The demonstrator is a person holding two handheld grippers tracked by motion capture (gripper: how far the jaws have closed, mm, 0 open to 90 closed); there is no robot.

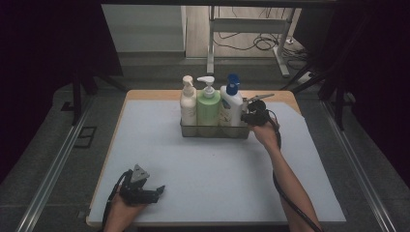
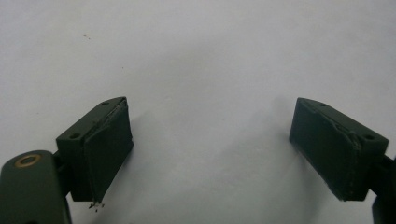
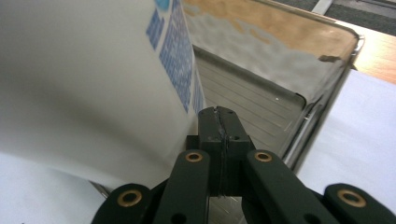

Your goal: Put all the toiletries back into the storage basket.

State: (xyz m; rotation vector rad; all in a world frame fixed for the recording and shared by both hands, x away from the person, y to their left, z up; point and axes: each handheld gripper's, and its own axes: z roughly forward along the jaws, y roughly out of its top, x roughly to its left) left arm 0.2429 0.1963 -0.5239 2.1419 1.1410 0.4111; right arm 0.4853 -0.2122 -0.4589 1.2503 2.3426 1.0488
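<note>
a metal tray (image 1: 215, 131) is sitting toward the far side of the white mat (image 1: 208, 164), holding three pump bottles in a row: a cream bottle (image 1: 188, 104) at the left, a green bottle (image 1: 208, 107) in the middle and a white bottle (image 1: 231, 104) with a blue pump at the right end.

the right gripper (image 1: 247, 116) is hovering at the tray's right end, just beside the white bottle, with the person's right hand (image 1: 265, 130) behind it and its cable trailing back along the forearm. in the right gripper view its jaws are pressing flat against each other with nothing between them, the tips (image 3: 219, 116) pointing down into the tray (image 3: 327, 93) close against the white bottle (image 3: 93, 84) and its blue print; whether they are touching the bottle i cannot tell.

the left gripper (image 1: 155, 192) is lying near the front left corner of the mat, well apart from the tray, in the person's left hand (image 1: 123, 210). in the left gripper view its jaws are standing wide apart over the bare mat (image 2: 201, 70), holding nothing.
</note>
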